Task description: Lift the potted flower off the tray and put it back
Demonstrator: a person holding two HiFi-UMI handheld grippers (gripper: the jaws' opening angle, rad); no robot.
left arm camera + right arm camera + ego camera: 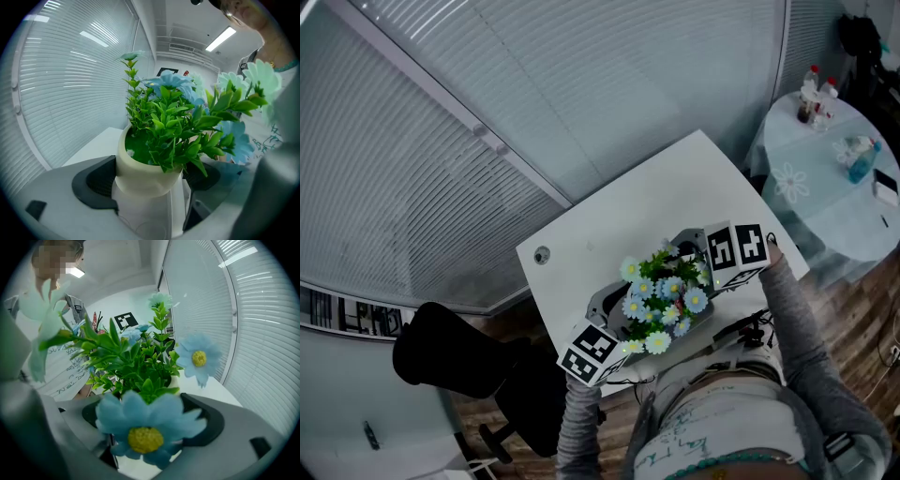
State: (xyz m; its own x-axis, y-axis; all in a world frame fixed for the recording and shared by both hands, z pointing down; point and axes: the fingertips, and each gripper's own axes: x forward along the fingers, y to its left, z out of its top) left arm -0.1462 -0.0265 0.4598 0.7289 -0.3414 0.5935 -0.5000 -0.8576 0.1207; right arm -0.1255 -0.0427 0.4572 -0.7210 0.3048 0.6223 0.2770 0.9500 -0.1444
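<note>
The potted flower [661, 302], at lower centre of the head view, is held over the near edge of the desk [619, 216]. The left tool [151, 180] and right tool [147, 420] clamp its pot from opposite sides. Bare desk extends toward the upper left.

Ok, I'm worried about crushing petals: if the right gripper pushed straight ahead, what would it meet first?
The blue flower between its jaws, right in front. The pot shows its rim just behind, though depth is hard to judge.
</note>
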